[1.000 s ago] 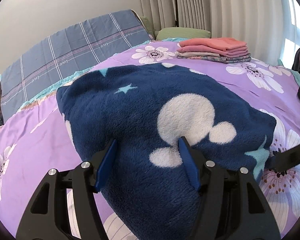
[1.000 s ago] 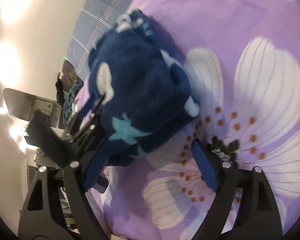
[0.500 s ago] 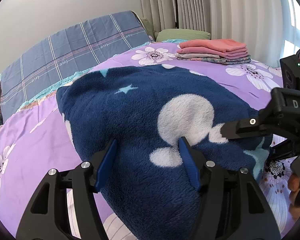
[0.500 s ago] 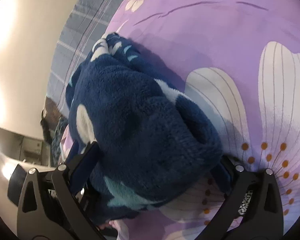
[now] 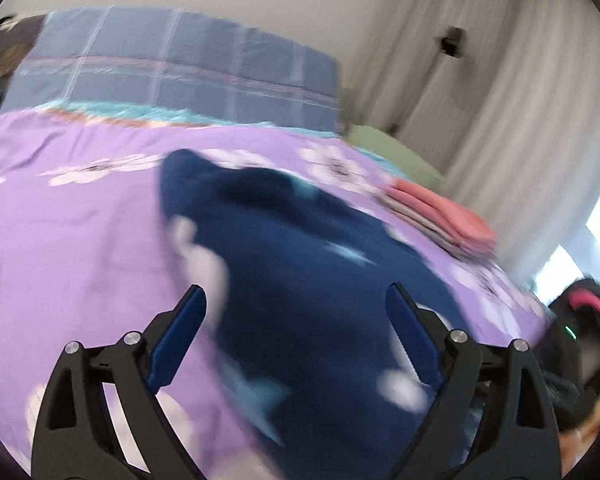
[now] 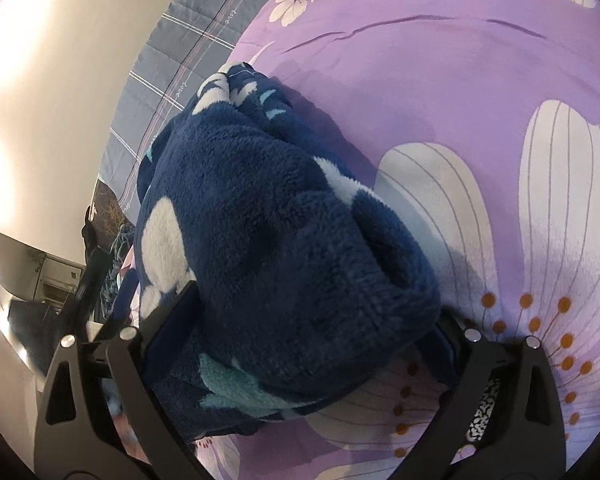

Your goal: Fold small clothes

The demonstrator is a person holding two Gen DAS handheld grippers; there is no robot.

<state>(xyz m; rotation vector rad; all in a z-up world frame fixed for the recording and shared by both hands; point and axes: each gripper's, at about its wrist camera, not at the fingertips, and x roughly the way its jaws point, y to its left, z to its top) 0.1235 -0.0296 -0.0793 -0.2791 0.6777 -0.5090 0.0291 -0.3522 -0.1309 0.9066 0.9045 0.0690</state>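
A dark blue fleece garment with white blobs and pale stars lies folded on the purple flowered bed cover. My left gripper hovers over its near edge. Its jaws are opening wide, the pads are clear of the fleece, and the view is blurred. In the right wrist view the thick folded end of the garment fills the gap of my right gripper. Those jaws are wide and starting to close. The left pad touches the pile and the right pad is hidden behind the bulge.
A stack of folded pink and grey clothes sits at the far right of the bed. Behind it are a green pillow and curtains. A blue plaid pillow stands along the wall. Dark blurred gear is at the right edge.
My left gripper let go of the fleece, spread its jaws, rolled and drew back to the side. My right gripper pushed forward around the folded end, which now sits deep between its jaws.
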